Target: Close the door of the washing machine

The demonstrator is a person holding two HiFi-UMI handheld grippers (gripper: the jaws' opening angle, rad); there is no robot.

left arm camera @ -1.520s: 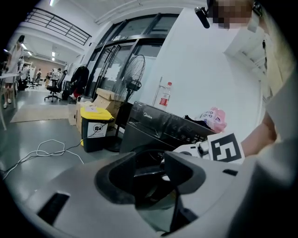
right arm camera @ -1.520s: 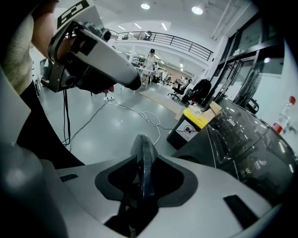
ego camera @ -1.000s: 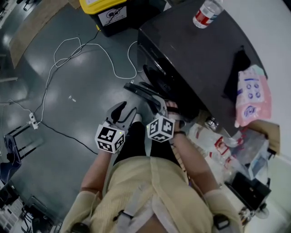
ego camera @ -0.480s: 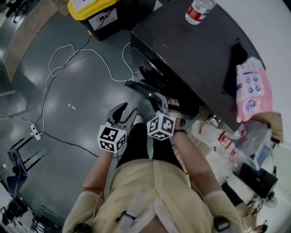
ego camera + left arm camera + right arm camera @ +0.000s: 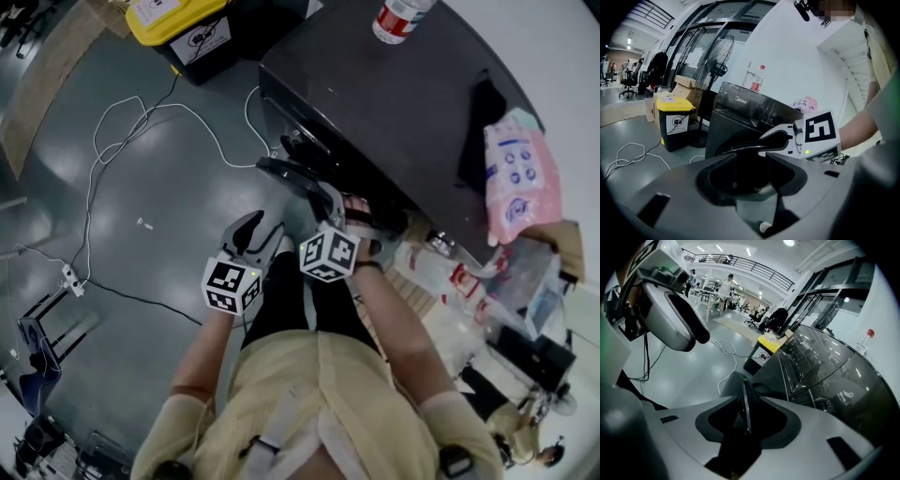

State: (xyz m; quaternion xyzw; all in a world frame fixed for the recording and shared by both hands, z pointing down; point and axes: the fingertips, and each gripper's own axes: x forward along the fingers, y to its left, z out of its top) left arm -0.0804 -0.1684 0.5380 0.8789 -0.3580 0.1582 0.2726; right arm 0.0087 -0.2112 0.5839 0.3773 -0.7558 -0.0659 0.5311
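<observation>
The black washing machine (image 5: 412, 103) stands at the upper right, and its round door (image 5: 291, 176) hangs open toward the floor side. My right gripper (image 5: 330, 202) is at the door's free edge. In the right gripper view the thin rim of the door (image 5: 745, 380) runs straight between the jaws, which are shut on it. My left gripper (image 5: 255, 234) hovers to the left of the door, open and holding nothing. The left gripper view looks past the open left gripper (image 5: 747, 157) at the right gripper (image 5: 787, 138) and the machine's front (image 5: 740, 117).
A yellow-lidded bin (image 5: 183, 33) stands beside the machine. A white cable (image 5: 141, 122) loops over the grey floor to a power strip (image 5: 70, 278). On the machine lie a bottle (image 5: 398, 17), a black cloth (image 5: 478, 127) and a pink pack (image 5: 520, 183). Bags (image 5: 459, 291) crowd the right.
The right gripper has shifted a little sideways with the door's edge in its jaws. The left gripper has hardly moved.
</observation>
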